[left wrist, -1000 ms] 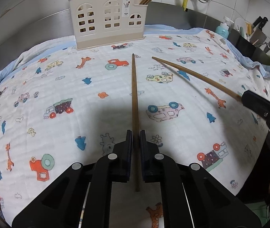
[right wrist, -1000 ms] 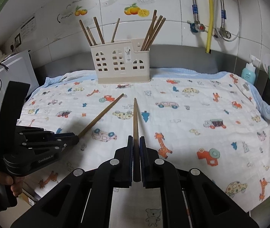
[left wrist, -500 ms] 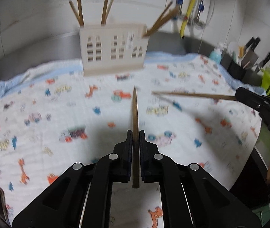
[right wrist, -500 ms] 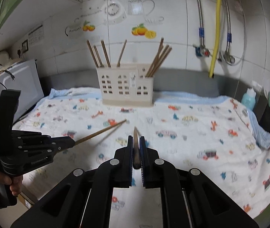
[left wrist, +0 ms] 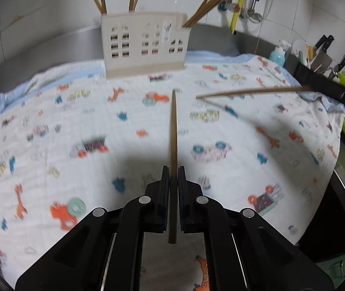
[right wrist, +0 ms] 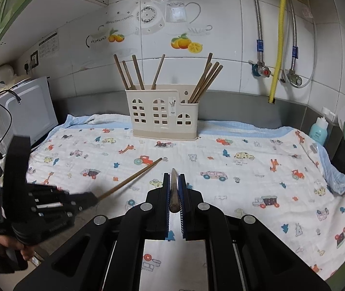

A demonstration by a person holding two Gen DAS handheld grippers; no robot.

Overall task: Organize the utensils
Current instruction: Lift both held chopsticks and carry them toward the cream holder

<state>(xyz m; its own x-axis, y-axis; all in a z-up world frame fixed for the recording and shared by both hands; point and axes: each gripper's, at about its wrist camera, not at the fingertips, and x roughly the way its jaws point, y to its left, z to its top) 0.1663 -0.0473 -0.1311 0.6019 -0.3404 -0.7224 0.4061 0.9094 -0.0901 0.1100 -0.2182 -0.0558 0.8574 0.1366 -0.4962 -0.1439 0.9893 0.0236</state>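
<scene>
At the left, the left gripper (left wrist: 173, 169) was clamped on a wooden chopstick (left wrist: 173, 131) held above the printed cloth (left wrist: 51, 121), tip aimed toward the beige holder (right wrist: 164, 111) at the back, which already held several chopsticks (right wrist: 206, 82). To the right, the right gripper (right wrist: 173, 177) pinched a second chopstick (right wrist: 173, 191), likewise raised off the cloth.

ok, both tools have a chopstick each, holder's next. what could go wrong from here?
1. The two free tips sit close above the cloth: left tool chopstick and right tool chopstick could cross on the way in.
2. The holder already has leaning chopsticks in its outer slots; an incoming tip may knock them.
3. The holder stands on soft cloth, so a push might shift or tip it.
</scene>
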